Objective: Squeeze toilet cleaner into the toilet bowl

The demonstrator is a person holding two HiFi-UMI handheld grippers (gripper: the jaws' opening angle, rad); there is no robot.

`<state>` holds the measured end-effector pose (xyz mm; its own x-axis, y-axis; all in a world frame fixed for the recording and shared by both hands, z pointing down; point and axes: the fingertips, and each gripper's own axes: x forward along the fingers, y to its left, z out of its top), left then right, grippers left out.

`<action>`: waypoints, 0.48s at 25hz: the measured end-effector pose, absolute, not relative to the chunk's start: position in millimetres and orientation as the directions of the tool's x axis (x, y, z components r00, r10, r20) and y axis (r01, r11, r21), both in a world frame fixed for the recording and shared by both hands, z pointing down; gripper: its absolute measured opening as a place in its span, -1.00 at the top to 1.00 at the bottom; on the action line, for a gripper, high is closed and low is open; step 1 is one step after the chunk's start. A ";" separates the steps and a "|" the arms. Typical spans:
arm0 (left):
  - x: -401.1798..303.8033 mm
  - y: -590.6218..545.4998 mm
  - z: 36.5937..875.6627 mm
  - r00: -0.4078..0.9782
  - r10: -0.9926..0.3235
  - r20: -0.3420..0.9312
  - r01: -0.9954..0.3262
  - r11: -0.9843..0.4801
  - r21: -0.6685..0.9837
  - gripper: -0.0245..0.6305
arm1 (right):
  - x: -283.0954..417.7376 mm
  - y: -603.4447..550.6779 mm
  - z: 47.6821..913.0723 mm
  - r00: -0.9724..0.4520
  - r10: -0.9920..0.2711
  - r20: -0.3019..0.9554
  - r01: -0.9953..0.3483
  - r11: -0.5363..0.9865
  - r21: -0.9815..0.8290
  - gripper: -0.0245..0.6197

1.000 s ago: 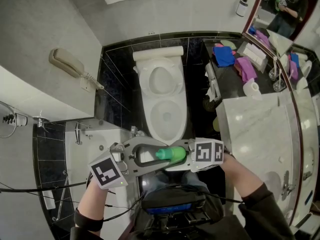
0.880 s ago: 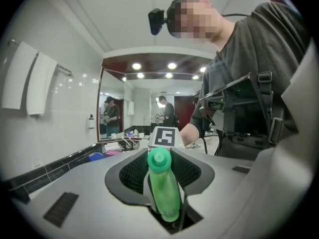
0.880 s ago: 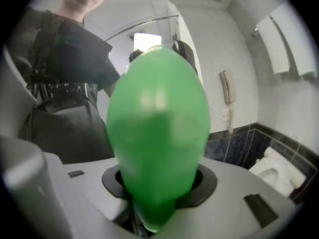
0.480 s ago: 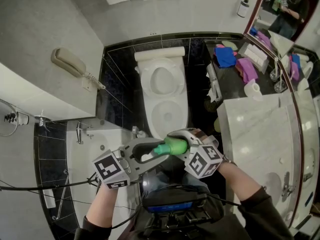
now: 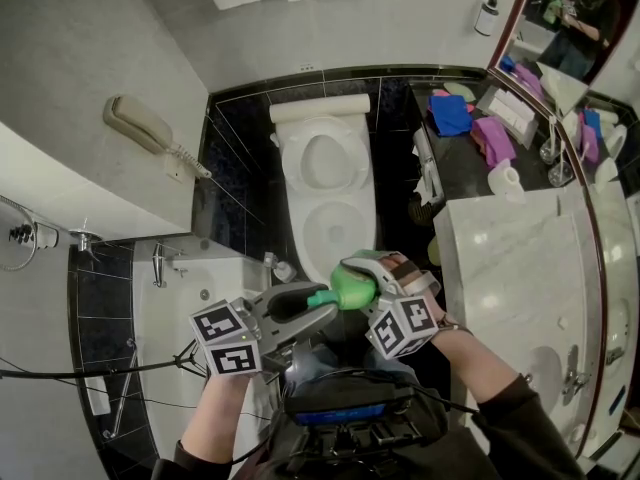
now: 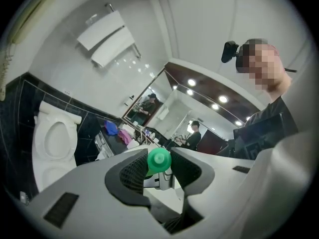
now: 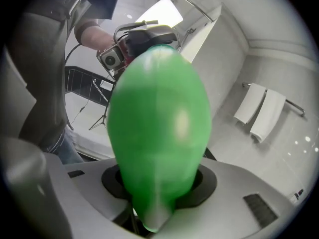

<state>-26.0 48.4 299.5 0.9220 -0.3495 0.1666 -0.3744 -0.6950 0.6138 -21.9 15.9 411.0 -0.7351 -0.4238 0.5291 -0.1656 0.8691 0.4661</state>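
Now L gripper (image 5: 322, 304) pinched the cap (image 6: 159, 159), R gripper (image 5: 362, 286) clamped the cleaner bottle (image 7: 157, 123); likely best: twist cap, bottle held steady.

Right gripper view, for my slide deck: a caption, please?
Right hand-held gripper clamps a glossy green plastic cleaner bottle; white towels hang behind.

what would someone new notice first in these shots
The bright green bottle low in the head view, held between both grippers. The right gripper is clamped on its body, which fills that gripper's view, and the left gripper pinches its cap. Just beyond it stands the white toilet, lid up, against black tiles.
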 end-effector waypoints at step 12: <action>-13.6 62.9 297.0 0.946 -0.291 0.146 -0.325 -0.815 0.479 -0.02 | -24.4 28.5 418.8 -0.774 -0.310 0.552 -0.134 0.932 0.336 0.36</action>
